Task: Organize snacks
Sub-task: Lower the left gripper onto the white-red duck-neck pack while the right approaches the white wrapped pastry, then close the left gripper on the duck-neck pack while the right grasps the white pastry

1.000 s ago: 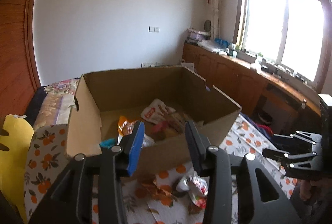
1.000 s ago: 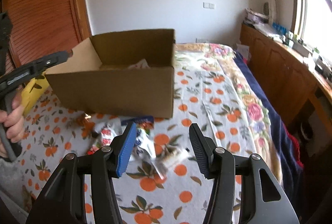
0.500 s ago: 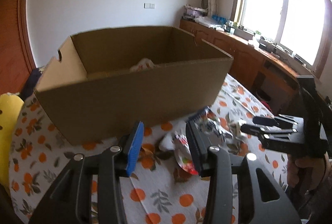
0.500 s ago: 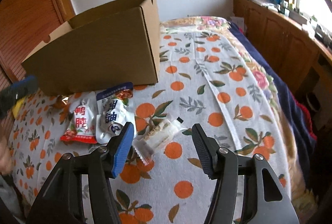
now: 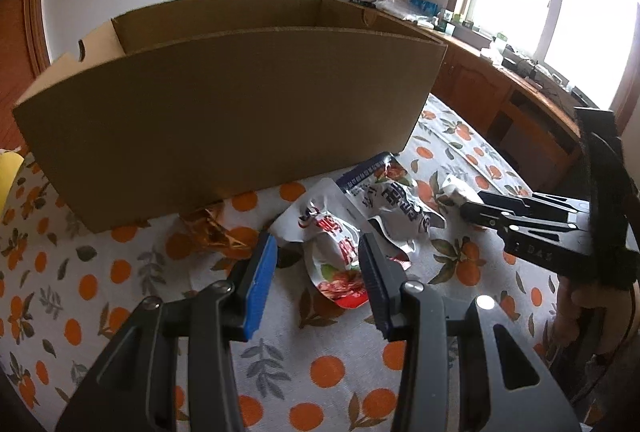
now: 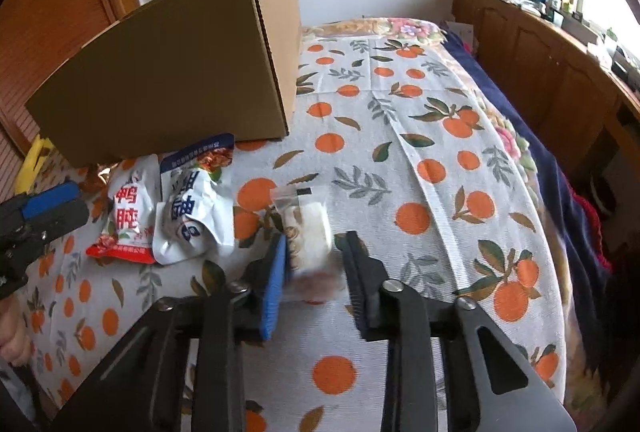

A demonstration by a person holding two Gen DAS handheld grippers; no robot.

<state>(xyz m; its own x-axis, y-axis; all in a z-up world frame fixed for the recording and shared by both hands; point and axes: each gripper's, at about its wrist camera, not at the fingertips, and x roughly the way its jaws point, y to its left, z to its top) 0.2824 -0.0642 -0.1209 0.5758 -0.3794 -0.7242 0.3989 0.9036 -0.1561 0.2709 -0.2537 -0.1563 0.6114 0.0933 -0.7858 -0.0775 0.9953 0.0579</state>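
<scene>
Clear packet (image 6: pixel 310 228) now between closing right hand-held gripper (image 6: pixel 314 264).

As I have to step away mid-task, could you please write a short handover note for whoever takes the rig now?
Left gripper: open, empty, poised over the red-and-white pouch on the bedspread.
Right gripper: jaws closing around the clear packet, not yet clamped.
Also loose in front of the cardboard box: blue-and-white pouch, brown wrapper.
Done: cannot tell; the box's inside is hidden.
Left: grip, lift and box all four snacks.
</scene>
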